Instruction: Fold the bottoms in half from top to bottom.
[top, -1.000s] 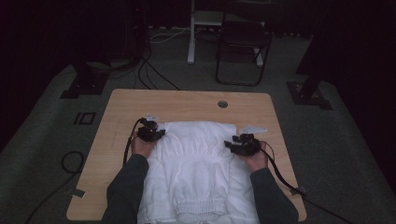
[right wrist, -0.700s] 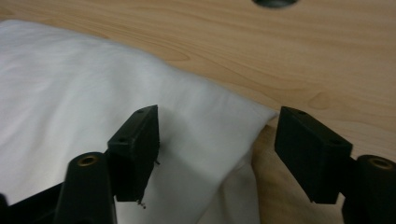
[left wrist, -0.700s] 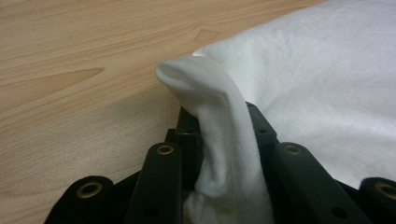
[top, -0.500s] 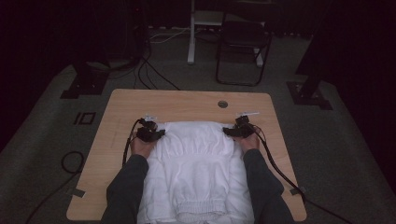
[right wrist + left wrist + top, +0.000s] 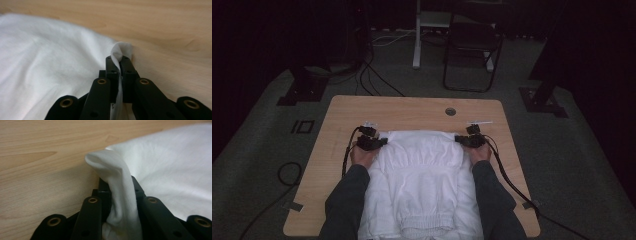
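White garment [image 5: 422, 185] lies flat on the wooden table [image 5: 412, 107], centred between the person's forearms, its far part folded back toward the person so the fold edge runs across between both grippers; the knitted hem sits at the near table edge. Left hand-held gripper [image 5: 377, 143] is at the far-left corner of the fold, jaws clamped on a bunched ridge of the white fabric; in the left gripper view [image 5: 117, 192] the cloth rises between the two black jaws and spills over the top, the rest of the garment spreading to the right on the table. Its jaws have just been closing a little further, cloth between them. Right hand-held gripper [image 5: 464, 140] is at the far-right corner of the fold; in the right gripper view [image 5: 120, 65] the jaws are pinched nearly together on a thin fold of the fabric, a small tuft sticking out past the tips, bare table beyond it. Its jaws have just been closing, with the cloth between them. Both grippers rest low, at table level, well apart, one at each end of the fold. Cables [image 5: 507, 175] trail back along the table beside each forearm. A dark chair [image 5: 472, 55] stands on the floor beyond the table.
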